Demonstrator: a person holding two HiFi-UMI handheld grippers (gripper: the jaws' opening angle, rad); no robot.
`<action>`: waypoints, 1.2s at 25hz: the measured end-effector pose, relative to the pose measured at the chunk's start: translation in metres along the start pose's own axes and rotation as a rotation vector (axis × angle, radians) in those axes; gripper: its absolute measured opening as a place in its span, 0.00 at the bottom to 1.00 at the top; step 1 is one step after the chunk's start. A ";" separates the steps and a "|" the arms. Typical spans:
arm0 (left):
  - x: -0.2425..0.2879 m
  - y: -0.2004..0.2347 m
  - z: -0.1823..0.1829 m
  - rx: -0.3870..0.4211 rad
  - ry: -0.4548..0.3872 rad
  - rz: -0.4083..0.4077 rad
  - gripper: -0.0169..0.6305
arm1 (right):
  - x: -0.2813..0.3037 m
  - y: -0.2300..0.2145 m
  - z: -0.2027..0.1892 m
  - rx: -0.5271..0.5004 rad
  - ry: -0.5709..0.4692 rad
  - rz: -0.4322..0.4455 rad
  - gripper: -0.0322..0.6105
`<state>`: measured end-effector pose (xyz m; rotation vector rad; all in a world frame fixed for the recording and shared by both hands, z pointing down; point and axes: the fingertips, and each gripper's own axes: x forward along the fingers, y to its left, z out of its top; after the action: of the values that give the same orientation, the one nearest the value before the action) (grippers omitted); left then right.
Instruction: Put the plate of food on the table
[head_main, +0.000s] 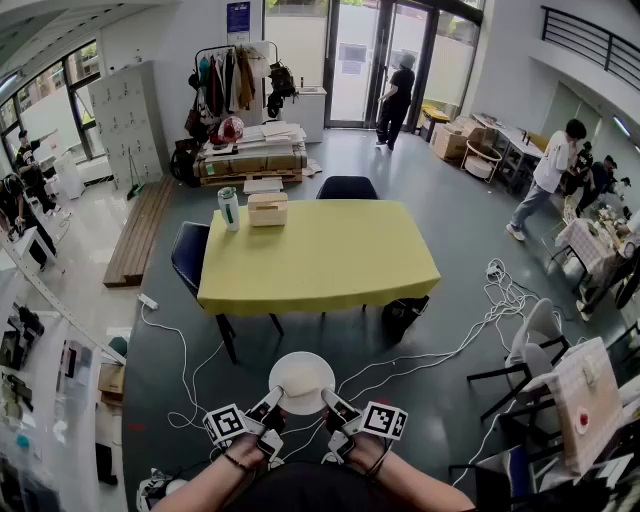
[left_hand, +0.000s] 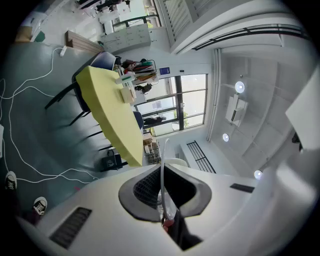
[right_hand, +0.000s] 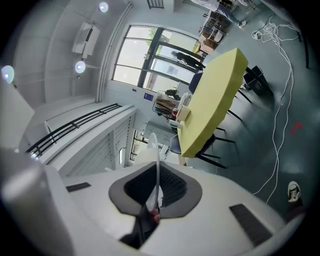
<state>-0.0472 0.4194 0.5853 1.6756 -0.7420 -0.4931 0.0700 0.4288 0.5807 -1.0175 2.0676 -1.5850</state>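
Grey floor (head_main: 460, 230) underfoot, white cables (head_main: 183, 362) snaking across it, and straight ahead stands the table (head_main: 318, 255) under its yellow cloth. Now the plate (head_main: 301, 382): it's off the table, held in the air short of the near edge and roughly level. On its left rim, the left gripper (head_main: 268, 407) has its jaws clamped, and that gripper's view shows the thin rim pinched edge-on between the dark pads (left_hand: 142, 189). The right gripper (head_main: 338, 408) mirrors it, jaws nipped tight on the right rim. What lies on the plate is pale and hard to make out. Over at the table's far left corner, a bottle (head_main: 229, 208) stands upright just beside a box (head_main: 267, 209). One dark chair (head_main: 347, 187) sits at the far edge.
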 end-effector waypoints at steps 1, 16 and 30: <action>0.000 0.000 0.001 0.001 -0.001 0.001 0.05 | 0.001 0.001 0.000 -0.005 0.000 0.000 0.09; -0.006 0.001 0.016 0.011 -0.028 0.021 0.05 | 0.017 0.008 -0.002 -0.022 0.017 0.006 0.09; -0.013 0.006 0.030 0.015 -0.019 0.030 0.05 | 0.033 0.009 -0.012 -0.013 0.027 -0.017 0.09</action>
<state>-0.0780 0.4068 0.5829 1.6731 -0.7857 -0.4842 0.0363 0.4147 0.5814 -1.0262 2.0948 -1.6038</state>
